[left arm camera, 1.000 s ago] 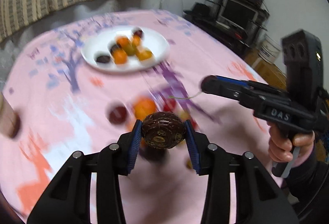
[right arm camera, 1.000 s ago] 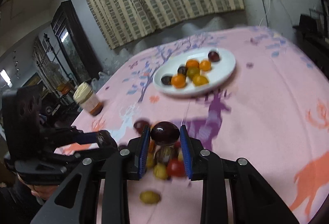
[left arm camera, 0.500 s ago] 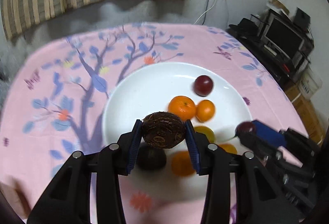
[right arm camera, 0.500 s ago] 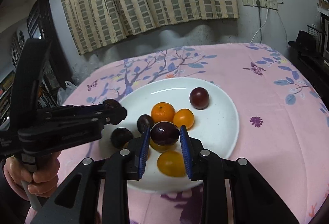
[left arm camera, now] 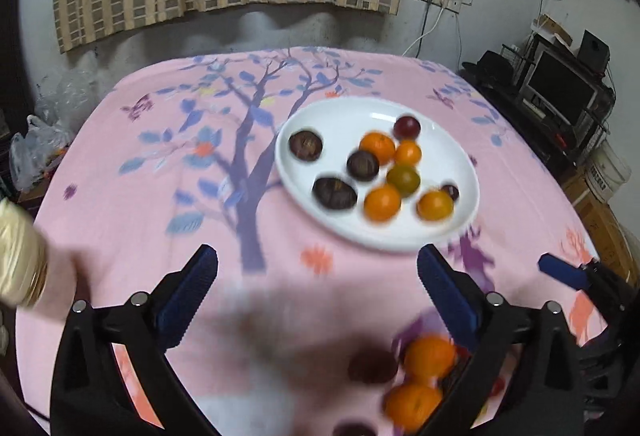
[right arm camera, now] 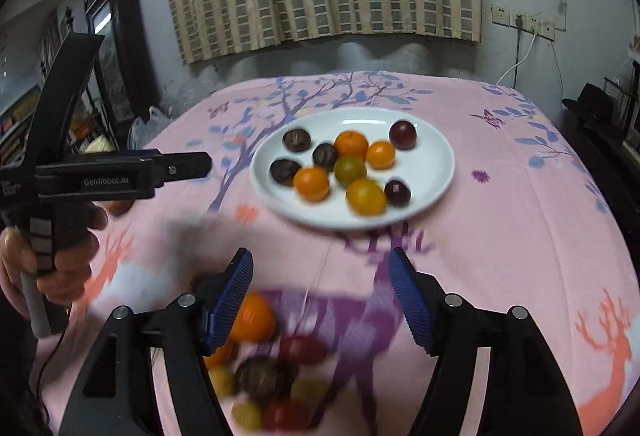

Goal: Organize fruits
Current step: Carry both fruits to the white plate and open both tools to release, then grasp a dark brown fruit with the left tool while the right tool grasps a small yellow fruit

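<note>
A white plate point(left arm camera: 460, 152) point(right arm camera: 436, 160) sits on the pink tablecloth and holds several fruits: oranges, dark passion fruits, dark plums and a green-yellow tomato. My left gripper point(left arm camera: 316, 292) is open and empty, pulled back from the plate. My right gripper point(right arm camera: 320, 288) is open and empty, also back from the plate. A blurred pile of loose fruit lies on the cloth near me, with an orange point(left arm camera: 428, 356) point(right arm camera: 252, 316) and a passion fruit point(right arm camera: 260, 376) in it. The left gripper also shows at the left of the right wrist view point(right arm camera: 200, 166).
A jar with a gold lid point(left arm camera: 16, 256) stands at the table's left edge. A TV stand point(left arm camera: 560, 96) is beyond the right side. Curtains hang on the back wall. Plastic bags point(left arm camera: 36, 144) lie by the far left corner.
Both grippers opened and let go: the passion fruit and the dark plum now lie on the plate. Both grippers then drew back toward the loose fruit pile.
</note>
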